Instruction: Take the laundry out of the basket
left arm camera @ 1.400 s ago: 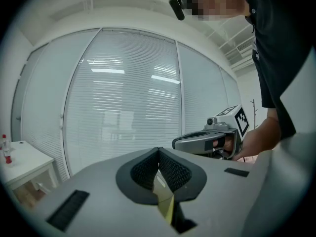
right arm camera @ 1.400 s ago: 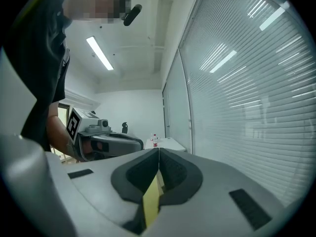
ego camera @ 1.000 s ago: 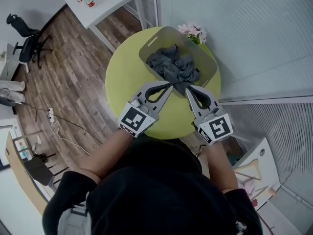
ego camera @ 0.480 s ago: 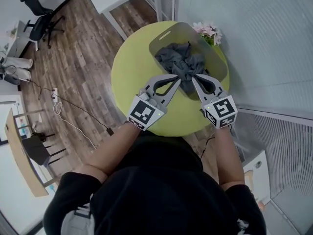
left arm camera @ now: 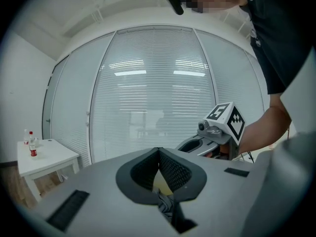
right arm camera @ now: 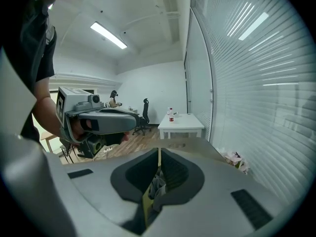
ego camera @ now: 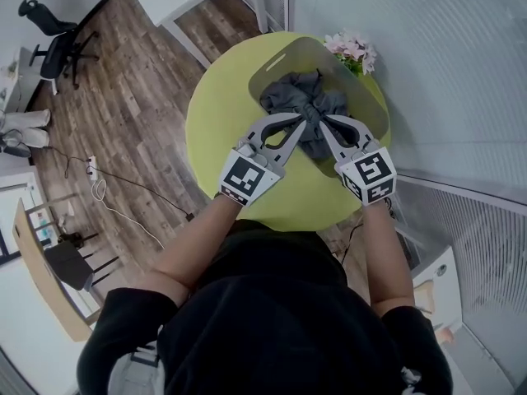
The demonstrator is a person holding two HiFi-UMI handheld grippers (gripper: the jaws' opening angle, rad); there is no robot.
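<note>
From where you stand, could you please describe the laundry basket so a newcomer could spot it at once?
Find the round yellow-green table; on its far side, by the window blinds, sits the grey basket. It is the only container on that table, filled with crumpled dark laundry, with pink flowers just beyond its far rim.

Bright, even light; fisheye-warped edges
</note>
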